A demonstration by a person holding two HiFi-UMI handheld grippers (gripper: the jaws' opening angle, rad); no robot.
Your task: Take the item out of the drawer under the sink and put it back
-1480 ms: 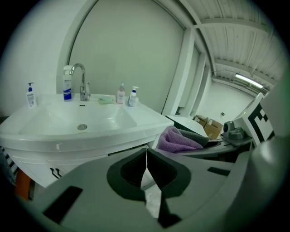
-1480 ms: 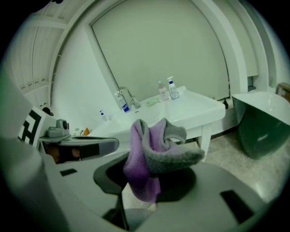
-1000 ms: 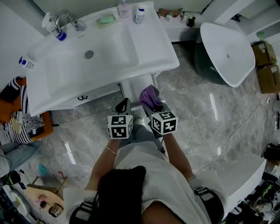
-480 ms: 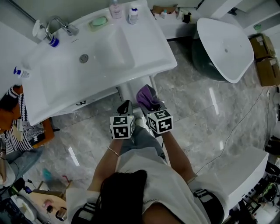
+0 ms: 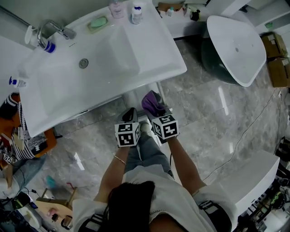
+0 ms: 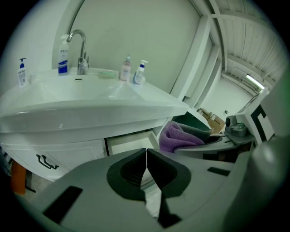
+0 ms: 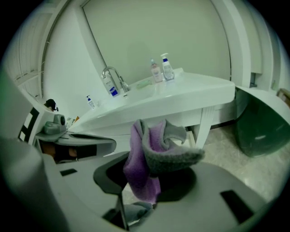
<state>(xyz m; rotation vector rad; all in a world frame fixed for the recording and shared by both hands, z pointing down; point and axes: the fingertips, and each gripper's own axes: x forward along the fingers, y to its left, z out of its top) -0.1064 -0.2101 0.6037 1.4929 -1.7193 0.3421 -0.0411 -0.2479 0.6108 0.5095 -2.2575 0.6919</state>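
Observation:
A purple and grey cloth [image 5: 152, 102] hangs bunched in my right gripper [image 5: 157, 110], just in front of the white sink [image 5: 149, 68]. In the right gripper view the cloth [image 7: 152, 152] fills the gap between the jaws, which are shut on it. My left gripper [image 5: 130, 113] sits beside it on the left, jaws shut together with nothing between them [image 6: 146, 154]. Under the sink's front edge a white drawer [image 6: 131, 140] stands pulled open; the cloth [image 6: 179, 136] is level with it, to its right. What the drawer holds is hidden.
On the sink's rim are a faucet [image 5: 54, 31], a green soap dish [image 5: 98, 22] and several bottles [image 5: 135, 12]. A white oval basin [image 5: 235, 45] on a dark stand is at the right, with cardboard boxes [image 5: 277, 59] beyond. A cable crosses the marble floor [image 5: 244, 131].
Both grippers have sunk a little in front of the sink. The cloth stays in the right gripper, and the left jaws stay shut.

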